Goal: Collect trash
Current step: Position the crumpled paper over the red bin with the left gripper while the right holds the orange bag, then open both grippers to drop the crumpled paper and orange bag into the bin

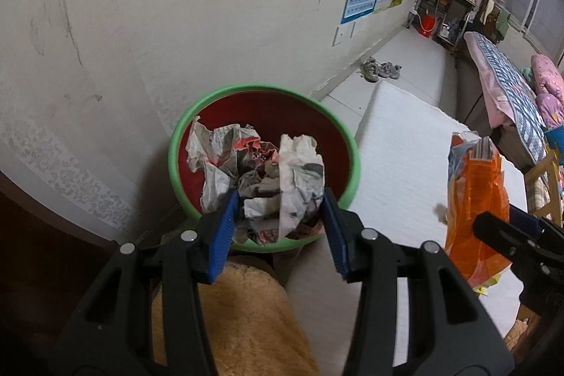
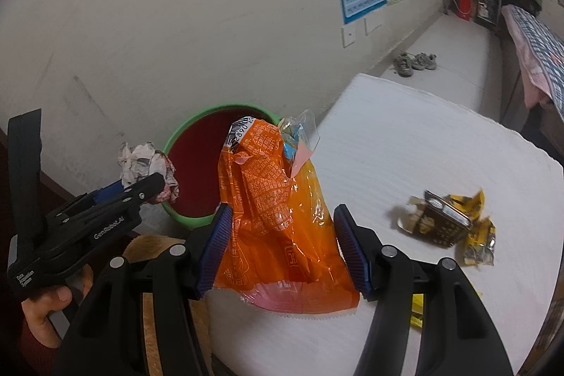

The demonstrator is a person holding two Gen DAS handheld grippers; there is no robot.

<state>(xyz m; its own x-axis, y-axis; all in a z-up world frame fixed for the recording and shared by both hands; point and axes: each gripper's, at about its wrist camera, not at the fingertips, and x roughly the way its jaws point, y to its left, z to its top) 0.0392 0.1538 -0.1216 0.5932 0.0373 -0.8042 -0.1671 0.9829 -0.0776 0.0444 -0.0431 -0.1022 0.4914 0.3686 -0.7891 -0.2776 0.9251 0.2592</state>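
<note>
One bin (image 1: 176,161) (green-rimmed), two grippers, each loaded.

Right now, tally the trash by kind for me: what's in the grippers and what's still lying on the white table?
Crumpled newspaper wad, in the left gripper over the red bin: 1
Orange plastic snack bag, in the right gripper: 1
Brown snack box, lying on the white table: 1
Yellow wrappers beside it, on the table: 2, as far as the blur allows
Total: 5

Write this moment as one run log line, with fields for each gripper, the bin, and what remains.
left gripper: holds crumpled newspaper over bin | right gripper: holds orange snack bag | remaining: brown and yellow wrappers on white mat
</note>
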